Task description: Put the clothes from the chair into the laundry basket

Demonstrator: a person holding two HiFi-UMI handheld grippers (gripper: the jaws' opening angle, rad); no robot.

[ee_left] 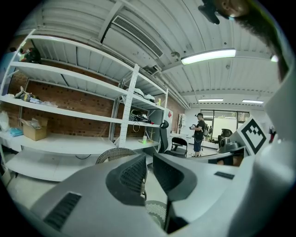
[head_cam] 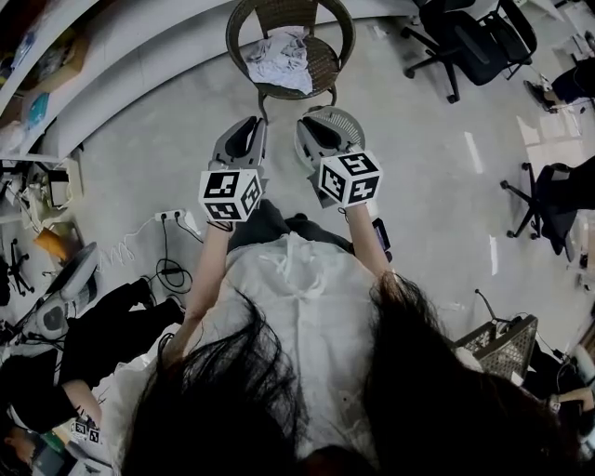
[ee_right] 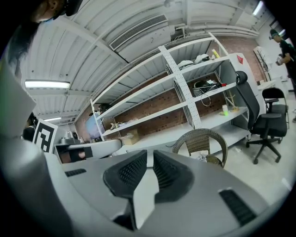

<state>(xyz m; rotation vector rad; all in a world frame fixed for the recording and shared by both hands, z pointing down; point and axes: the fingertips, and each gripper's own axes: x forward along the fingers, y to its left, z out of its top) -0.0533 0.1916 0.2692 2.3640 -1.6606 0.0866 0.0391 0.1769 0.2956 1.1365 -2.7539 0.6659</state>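
Pointing both tools at the chair [head_cam: 244, 19]: left tool [head_cam: 247, 124] and right tool [head_cam: 322, 118] are sitting nearly closed, gripping nothing. Clothes [head_cam: 279, 60] are lying on it, well ahead of the tools. I'm judging nothing is transferred yet; pickup and drop-off are all remaining.

The head camera looks steeply down from above the person's hair, close over the left gripper [head_cam: 247, 125] and right gripper [head_cam: 323, 119] held out ahead, with the wicker chair [head_cam: 325, 58] farther off on the floor [head_cam: 139, 139]; each gripper view rides low behind its own jaws, facing nearly level toward the shelving [ee_left: 69, 111]; all three views share the chair; both gripper views share the shelving; the left one catches the right gripper's marker cube [ee_left: 253, 134] at its right edge.
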